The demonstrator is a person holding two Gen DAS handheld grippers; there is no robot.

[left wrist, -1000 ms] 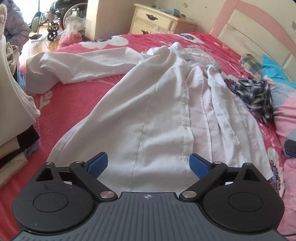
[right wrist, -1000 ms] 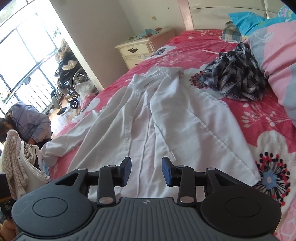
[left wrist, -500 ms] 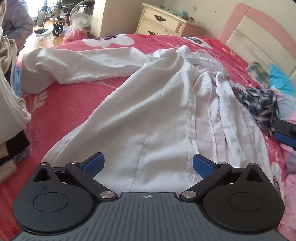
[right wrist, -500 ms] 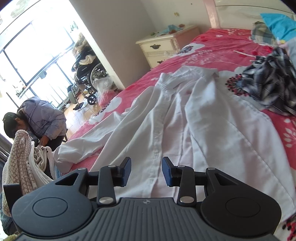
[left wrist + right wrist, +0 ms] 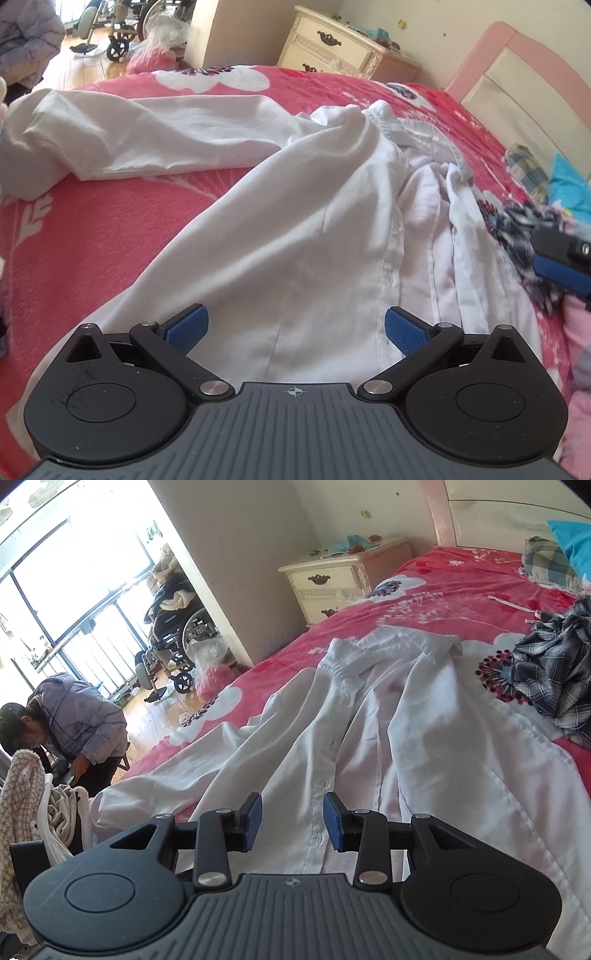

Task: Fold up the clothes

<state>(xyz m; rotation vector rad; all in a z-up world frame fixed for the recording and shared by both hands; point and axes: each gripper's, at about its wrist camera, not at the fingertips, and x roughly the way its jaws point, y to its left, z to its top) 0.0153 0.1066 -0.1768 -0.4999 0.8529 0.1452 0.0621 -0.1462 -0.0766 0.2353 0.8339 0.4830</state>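
A white button-up shirt (image 5: 295, 229) is lying spread on the bed's red floral blanket (image 5: 110, 229), collar toward the pink headboard (image 5: 517, 74), one long sleeve (image 5: 122, 136) stretching off to the left. The left claw (image 5: 293, 328) is hovering low over the shirt's lower front, its blue pads (image 5: 186, 326) standing wide apart with nothing between them; the button placket is running just inside the right pad. The right claw (image 5: 291, 821) is sitting over the same placket farther along, pads (image 5: 253, 821) parted only narrowly and gripping no cloth, the buttoned strip passing between and beneath them. In the left wrist view the right claw's tip is showing at the right edge, by a crumpled plaid garment (image 5: 550, 675) that is lying beside the shirt's far side. A cream nightstand (image 5: 332, 583) is standing beyond the bed, and a person (image 5: 74, 720) is bending over near a wheelchair (image 5: 177, 627).
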